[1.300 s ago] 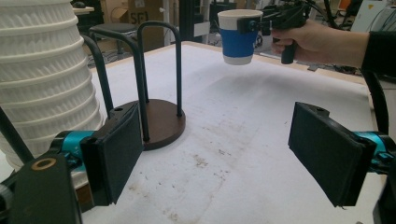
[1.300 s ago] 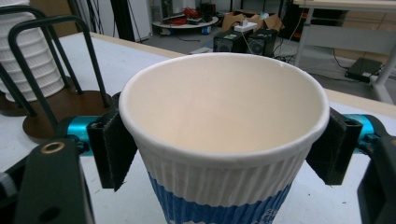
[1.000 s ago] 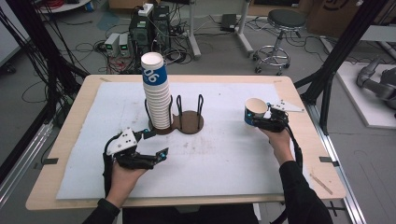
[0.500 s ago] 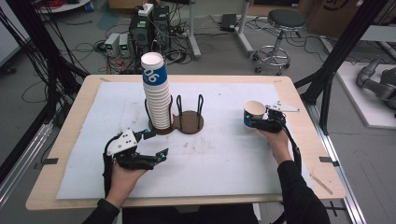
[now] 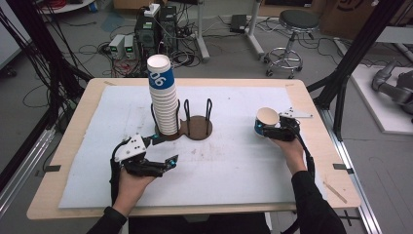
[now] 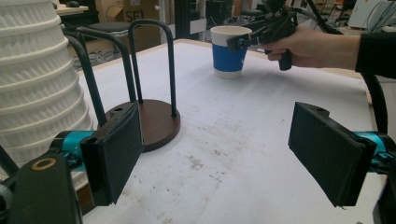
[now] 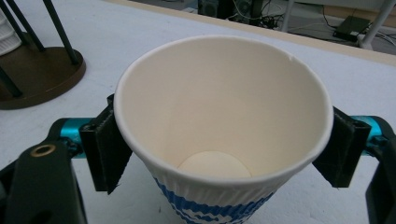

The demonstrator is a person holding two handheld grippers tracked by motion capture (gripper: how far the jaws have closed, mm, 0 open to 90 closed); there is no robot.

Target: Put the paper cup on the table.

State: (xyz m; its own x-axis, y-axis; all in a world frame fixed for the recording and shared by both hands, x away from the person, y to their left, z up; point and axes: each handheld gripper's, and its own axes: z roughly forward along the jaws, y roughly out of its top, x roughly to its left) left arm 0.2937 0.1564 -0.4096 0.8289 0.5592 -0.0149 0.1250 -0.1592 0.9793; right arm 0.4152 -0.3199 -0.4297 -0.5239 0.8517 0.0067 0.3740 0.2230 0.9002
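White digits reading "06" are showing on the blue band of the top cup (image 5: 160, 78) of the stack standing in the wooden holder (image 5: 197, 127). Behind that holder, letters on a cardboard box (image 6: 114, 10) are looking like "SE", too blurred to confirm.

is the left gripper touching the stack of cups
Apart. The high view shows the left gripper resting on the white mat, with bare mat between it and the stack of cups.

The paper cup (image 5: 266, 122) stands upright on the white-covered table (image 5: 234, 161), right of the wooden holder (image 5: 197, 127). It is white with a blue band (empty, mouth open upward), well apart from the cup stack (image 5: 163, 100).
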